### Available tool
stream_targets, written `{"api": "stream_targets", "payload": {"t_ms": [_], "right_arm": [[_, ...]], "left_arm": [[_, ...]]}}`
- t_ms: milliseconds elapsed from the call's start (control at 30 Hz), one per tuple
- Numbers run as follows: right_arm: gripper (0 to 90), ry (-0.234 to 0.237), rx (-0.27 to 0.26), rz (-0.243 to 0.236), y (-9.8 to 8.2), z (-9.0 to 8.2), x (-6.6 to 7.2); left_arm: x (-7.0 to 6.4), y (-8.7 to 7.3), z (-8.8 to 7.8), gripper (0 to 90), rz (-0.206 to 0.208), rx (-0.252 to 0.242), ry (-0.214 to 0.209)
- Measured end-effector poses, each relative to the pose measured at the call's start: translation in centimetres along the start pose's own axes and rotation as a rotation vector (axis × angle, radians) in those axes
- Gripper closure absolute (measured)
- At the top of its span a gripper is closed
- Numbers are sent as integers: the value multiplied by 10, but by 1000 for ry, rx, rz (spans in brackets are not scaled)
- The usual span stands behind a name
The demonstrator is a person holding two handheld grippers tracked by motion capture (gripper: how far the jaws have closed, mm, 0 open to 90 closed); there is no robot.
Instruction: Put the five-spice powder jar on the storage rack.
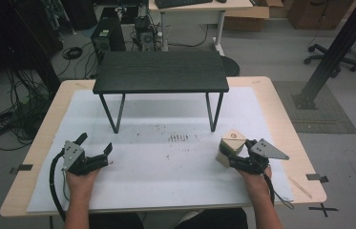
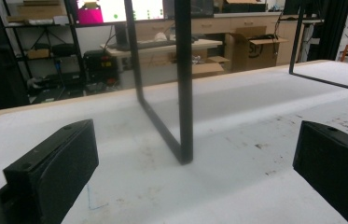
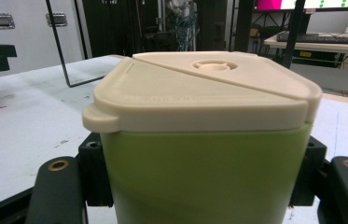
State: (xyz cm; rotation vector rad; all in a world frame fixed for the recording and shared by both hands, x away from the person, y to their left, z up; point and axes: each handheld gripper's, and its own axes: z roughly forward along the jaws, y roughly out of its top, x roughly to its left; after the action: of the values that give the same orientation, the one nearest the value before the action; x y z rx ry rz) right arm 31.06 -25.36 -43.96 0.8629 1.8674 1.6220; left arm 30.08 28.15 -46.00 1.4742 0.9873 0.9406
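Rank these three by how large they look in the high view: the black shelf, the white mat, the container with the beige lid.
1. White rectangular mat, largest.
2. Black wooden shelf on thin metal legs.
3. Green plastic container with the beige lid, smallest, held in the right tool.

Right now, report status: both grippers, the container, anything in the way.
Left gripper open, jaws bare. Right gripper shut on green lidded plastic container, cream lid closed. Small black metal-legged table stands ahead.
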Motion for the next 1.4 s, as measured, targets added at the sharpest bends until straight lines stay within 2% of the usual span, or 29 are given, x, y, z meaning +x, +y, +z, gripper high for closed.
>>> {"api": "stream_targets", "payload": {"t_ms": [267, 667, 1400], "right_arm": [[300, 10, 11, -1, 3, 0, 2], [299, 11, 4, -10, 19, -5, 3], [299, 19, -8, -27, 58, -16, 1]], "left_arm": [[0, 0, 0, 4, 0, 0, -1], [0, 0, 0, 4, 1, 0, -2], [0, 0, 0, 4, -1, -2, -7]]}}
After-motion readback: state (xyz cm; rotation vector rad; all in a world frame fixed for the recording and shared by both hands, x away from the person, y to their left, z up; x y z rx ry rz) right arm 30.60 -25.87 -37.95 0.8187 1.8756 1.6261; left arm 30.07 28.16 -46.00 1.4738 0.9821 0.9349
